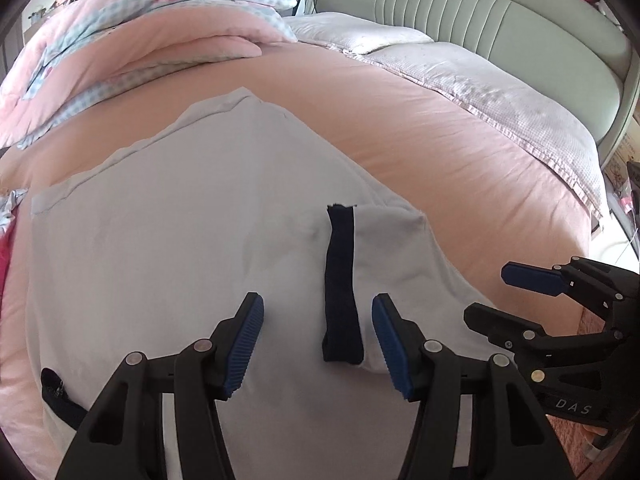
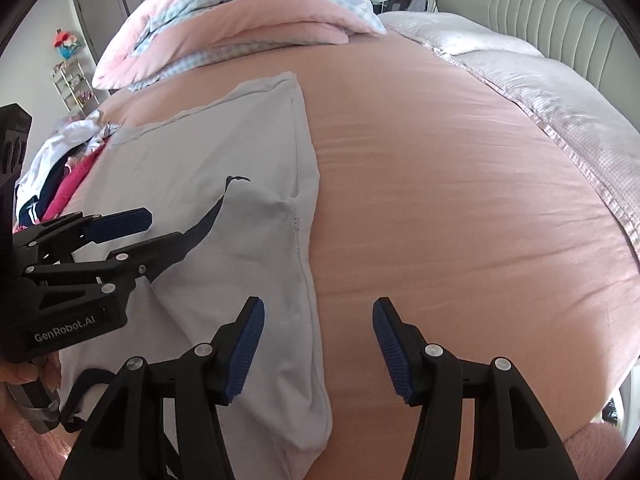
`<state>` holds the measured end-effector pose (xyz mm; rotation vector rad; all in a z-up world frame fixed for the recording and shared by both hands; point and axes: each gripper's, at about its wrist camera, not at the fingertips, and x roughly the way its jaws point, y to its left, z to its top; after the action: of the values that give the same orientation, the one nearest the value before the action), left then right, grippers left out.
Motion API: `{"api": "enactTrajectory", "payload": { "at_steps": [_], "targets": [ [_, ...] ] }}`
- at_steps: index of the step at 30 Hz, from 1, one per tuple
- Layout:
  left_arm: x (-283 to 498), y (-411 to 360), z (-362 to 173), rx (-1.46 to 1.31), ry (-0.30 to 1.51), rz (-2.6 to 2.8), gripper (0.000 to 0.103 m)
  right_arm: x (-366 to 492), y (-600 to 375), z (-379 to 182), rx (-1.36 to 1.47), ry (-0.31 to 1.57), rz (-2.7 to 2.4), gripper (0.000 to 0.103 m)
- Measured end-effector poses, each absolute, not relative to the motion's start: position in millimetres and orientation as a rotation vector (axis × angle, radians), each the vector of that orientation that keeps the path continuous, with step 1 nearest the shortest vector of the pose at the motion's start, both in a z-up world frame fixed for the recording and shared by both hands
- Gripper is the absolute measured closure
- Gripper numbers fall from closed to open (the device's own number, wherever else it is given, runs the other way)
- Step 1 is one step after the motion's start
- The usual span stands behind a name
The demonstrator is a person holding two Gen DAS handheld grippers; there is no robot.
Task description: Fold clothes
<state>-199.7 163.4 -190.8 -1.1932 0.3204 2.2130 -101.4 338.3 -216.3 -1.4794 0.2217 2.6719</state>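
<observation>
White garment [image 1: 168,248]: spread flat on the pink bed [image 1: 440,128], long axis running away from both grippers; left gripper [image 1: 318,344] released, straddling its dark-trimmed folded sleeve [image 1: 340,280]; right gripper [image 2: 318,344] released, empty, over the garment's right edge; left nearer the sleeve.

We count one pale grey cotton shirt with navy trim [image 1: 168,240], two black two-finger grippers with blue pads [image 1: 318,344] [image 2: 318,346], one folded pink-and-blue checked quilt [image 1: 132,40], two greyish quilted pillows [image 1: 480,92].

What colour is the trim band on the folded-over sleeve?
Dark navy, nearly black, on the sleeve trim; the left wrist view shows it best.
</observation>
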Motion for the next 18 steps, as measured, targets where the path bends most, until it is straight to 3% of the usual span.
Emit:
{"api": "enactTrajectory", "payload": {
  "at_steps": [7, 11, 14, 18],
  "targets": [
    [-194.5, 143.7, -186.2, -1.242, 0.395, 2.236, 0.047, -89.6, 324.0, -230.8, -1.529, 0.063, 2.599, 0.046],
    [-175.8, 87.1, -135.4, -1.168, 0.009, 2.298, 0.047, -75.5, 341.8, -219.6, -1.51, 0.282, 2.57, 0.046],
    [-153.3, 48.7, -116.6, -1.142, 0.002, 2.398, 0.047, -62.0, 337.0, -203.5, -1.464, 0.343, 2.621, 0.046],
    [-126.8, -7.4, -132.1, -1.314, -0.047, 2.475, 0.047, -41.1, 319.4, -194.5, -1.43, 0.353, 2.664, 0.046]
  ]
}}
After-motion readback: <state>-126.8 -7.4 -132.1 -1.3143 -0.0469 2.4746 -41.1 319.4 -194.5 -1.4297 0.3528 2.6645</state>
